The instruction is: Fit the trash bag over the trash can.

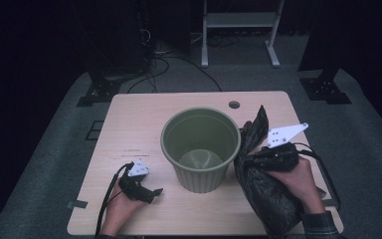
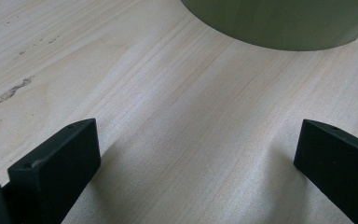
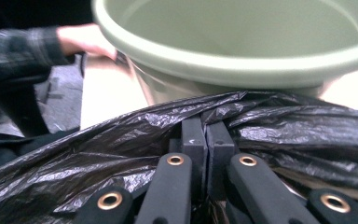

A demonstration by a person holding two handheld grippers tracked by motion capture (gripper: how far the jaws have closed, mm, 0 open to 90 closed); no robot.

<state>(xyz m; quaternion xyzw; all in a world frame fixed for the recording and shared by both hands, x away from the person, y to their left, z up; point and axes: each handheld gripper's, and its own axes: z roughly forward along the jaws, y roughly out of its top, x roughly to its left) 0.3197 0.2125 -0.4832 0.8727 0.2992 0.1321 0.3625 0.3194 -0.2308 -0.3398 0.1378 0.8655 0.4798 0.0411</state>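
The table (image 1: 129,124) carried a green bin (image 1: 201,149) at its middle, and the black bag (image 1: 263,189) hung crumpled just to its right, touching the wall. My right gripper (image 1: 246,160) was pinching a fold of that plastic; my left gripper (image 1: 151,191) rested spread on bare wood. I judged I was lifting the bag to line the bin; next I needed its mouth opened over the rim. The right gripper view showed jaws pressed together on film.

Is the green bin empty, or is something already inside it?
Empty: the high view shows the green bin's bare bottom; the black plastic bag is outside.
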